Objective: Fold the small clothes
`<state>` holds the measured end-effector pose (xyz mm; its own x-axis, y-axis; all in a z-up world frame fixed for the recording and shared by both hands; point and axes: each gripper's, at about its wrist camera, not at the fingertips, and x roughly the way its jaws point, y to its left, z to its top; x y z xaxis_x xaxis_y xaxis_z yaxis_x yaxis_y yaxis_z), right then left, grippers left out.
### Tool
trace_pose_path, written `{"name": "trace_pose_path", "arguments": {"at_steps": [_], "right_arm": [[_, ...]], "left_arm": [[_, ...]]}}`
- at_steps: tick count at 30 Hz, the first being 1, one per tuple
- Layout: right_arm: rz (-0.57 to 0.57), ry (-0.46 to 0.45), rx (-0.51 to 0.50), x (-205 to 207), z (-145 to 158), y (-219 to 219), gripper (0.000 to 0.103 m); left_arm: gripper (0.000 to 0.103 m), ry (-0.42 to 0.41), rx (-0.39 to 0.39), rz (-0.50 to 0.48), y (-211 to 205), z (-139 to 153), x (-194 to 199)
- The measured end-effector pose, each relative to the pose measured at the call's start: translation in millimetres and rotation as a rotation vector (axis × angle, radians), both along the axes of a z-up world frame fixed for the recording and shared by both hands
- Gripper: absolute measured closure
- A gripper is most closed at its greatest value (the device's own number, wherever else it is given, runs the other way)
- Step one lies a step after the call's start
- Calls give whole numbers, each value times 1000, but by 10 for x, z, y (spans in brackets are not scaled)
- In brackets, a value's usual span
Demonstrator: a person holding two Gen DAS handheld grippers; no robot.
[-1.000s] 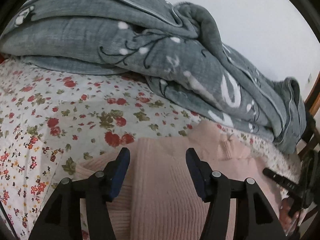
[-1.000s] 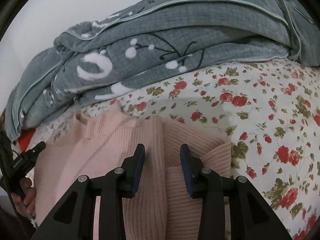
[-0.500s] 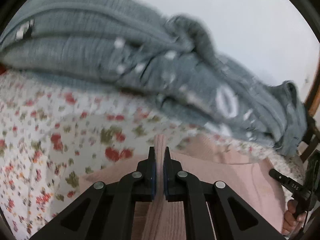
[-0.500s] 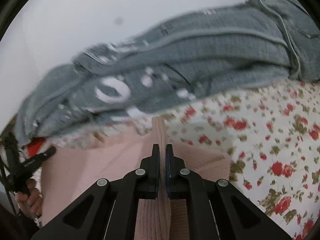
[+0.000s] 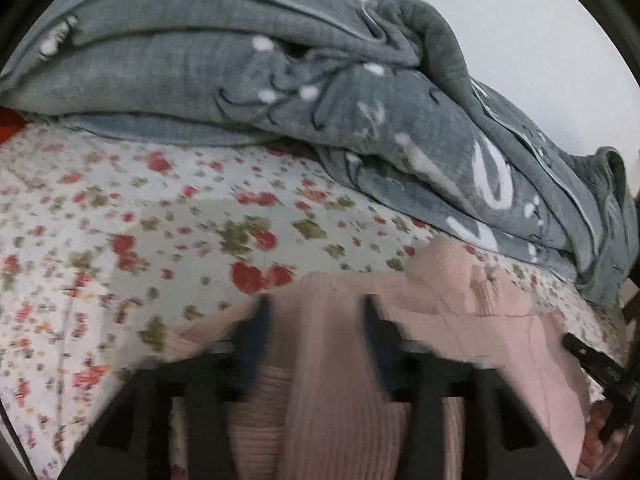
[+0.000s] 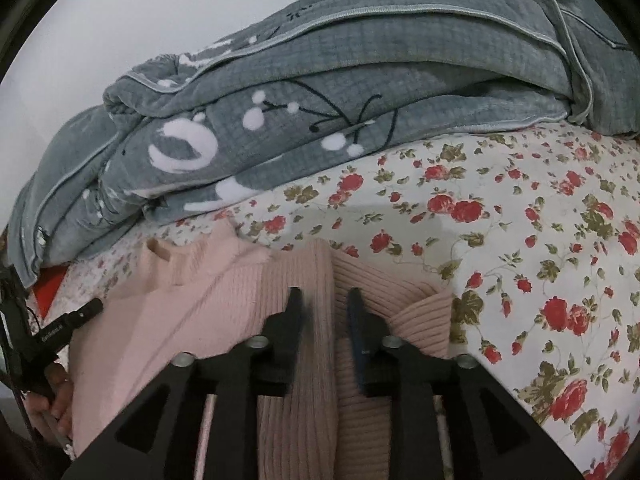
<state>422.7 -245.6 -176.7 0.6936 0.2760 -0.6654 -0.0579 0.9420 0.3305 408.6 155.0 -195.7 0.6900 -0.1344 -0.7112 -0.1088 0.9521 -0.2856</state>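
On the bed's floral red-rose sheet (image 6: 520,240), the pale pink ribbed knit sweater (image 6: 168,312) lies flat below the grey quilted blanket (image 6: 360,92). Left hand-held gripper (image 5: 314,320) (blurred) has just opened, jaws apart, fold standing between. Right hand-held gripper (image 6: 323,304) has just opened too, narrower, straddling the ribbed fold.

— Lying where? 
— Sweater (image 6: 224,300) spreading flat on the bed (image 6: 520,216), nearest the cameras. 
— And behind? 
— Blanket (image 6: 360,120) piling along the far edge of the bed, beyond the sweater's collar. 
— Tools? 
— Left tool (image 5: 316,332) and right tool (image 6: 322,312) hovering above the sweater, a raised ridge sitting between each pair of fingers.
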Motion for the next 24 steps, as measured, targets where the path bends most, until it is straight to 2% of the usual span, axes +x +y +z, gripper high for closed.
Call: {"name": "trace_pose_path", "arguments": {"at_steps": [2, 4, 5, 7, 9, 11, 16, 17, 20, 22, 24], "right_arm": [[8, -40, 17, -63, 70, -9, 60], [7, -108, 21, -173, 165, -11, 41], [7, -136, 18, -228, 213, -11, 37], [1, -168, 8, -316, 315, -25, 34], [-18, -153, 9, -366, 403, -73, 32], [-22, -82, 4, -377, 443, -113, 31], [32, 37, -2, -605, 298, -192, 30], [39, 51, 12, -648, 214, -206, 30], [81, 97, 47, -646, -110, -180, 29], [80, 76, 24, -646, -75, -141, 29], [89, 76, -25, -641, -111, -57, 29]], "left_arm": [[43, -44, -5, 10, 27, 61, -72], [41, -91, -2, 30, 52, 130, -150], [41, -116, -2, 39, 68, 167, -194], [39, -154, -12, 46, 107, 245, -268], [36, -160, -32, 34, 145, 319, -349], [34, -136, -32, 5, 161, 342, -439], [33, -32, 52, -28, 153, 192, -770], [33, -16, 50, -21, 181, 131, -825], [33, 27, -30, -10, 300, -62, -859], [28, 33, -48, -19, 313, -106, -839], [25, 39, -31, -52, 246, -135, -798]]}}
